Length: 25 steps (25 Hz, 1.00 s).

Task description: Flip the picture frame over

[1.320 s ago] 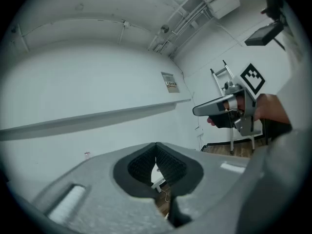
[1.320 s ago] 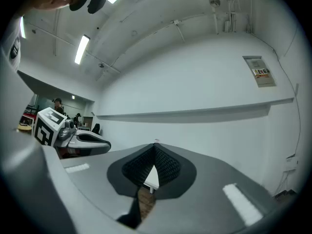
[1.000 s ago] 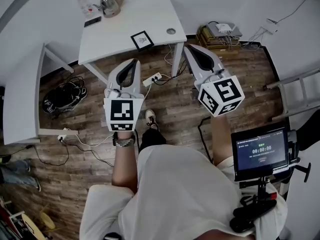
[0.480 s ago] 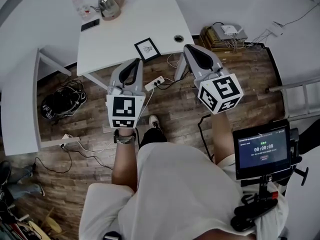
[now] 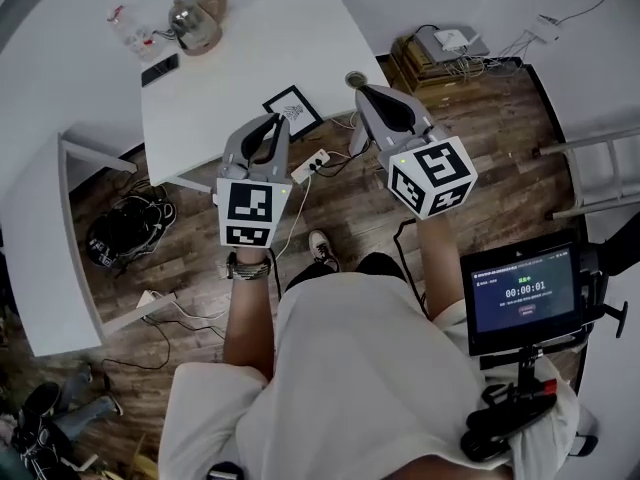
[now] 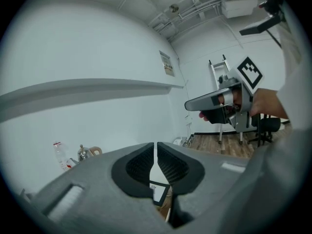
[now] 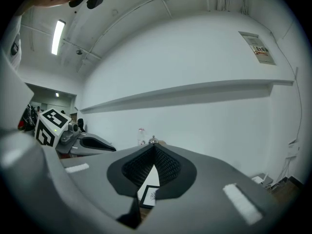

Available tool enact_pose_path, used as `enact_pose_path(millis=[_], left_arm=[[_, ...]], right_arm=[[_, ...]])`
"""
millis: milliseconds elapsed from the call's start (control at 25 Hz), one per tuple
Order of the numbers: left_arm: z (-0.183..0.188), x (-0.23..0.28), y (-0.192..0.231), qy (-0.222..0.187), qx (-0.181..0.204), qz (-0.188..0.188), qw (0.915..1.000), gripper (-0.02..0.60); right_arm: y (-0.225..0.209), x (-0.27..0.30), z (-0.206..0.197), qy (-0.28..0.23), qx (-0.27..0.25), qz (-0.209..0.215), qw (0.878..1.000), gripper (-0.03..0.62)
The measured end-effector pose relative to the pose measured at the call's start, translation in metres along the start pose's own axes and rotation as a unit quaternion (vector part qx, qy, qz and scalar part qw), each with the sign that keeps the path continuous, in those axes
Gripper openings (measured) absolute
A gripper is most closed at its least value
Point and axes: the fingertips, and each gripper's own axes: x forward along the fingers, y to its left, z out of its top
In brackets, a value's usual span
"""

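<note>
- The picture frame (image 5: 292, 111) lies on the white worktop (image 5: 250, 58), at its near edge, upper middle.
- The left claw (image 5: 275, 120) has just been opening a crack, nothing inside.
- The right claw (image 5: 362, 90) is pinched together, empty.

The picture frame (image 5: 295, 108) carries a print too small to read. In their own views, the left tongs (image 6: 155, 146) and right tongs (image 7: 154, 149) each hide most of it.
</note>
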Motion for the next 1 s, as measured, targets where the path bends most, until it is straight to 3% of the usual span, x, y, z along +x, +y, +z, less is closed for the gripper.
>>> enact_pose_path(millis=[240, 400, 800, 1000], left_arm=[[-0.034, 0.043, 0.007, 0.046, 0.004, -0.045, 0.9979, 0.052], [-0.062, 0.06, -0.011, 0.081, 0.011, -0.064, 0.9946, 0.061], [-0.124, 0.068, -0.051, 0.162, 0.04, -0.087, 0.982, 0.069], [-0.151, 0.096, -0.055, 0.193, 0.064, -0.095, 0.9744, 0.08]], right_arm=[[-0.016, 0.032, -0.027, 0.034, 0.017, -0.017, 0.999, 0.002], [-0.029, 0.033, -0.055, 0.049, 0.033, -0.026, 0.998, 0.002], [-0.039, 0.015, -0.099, 0.064, 0.05, -0.045, 0.996, 0.002], [-0.053, 0.026, -0.128, 0.082, 0.06, -0.045, 0.994, 0.002]])
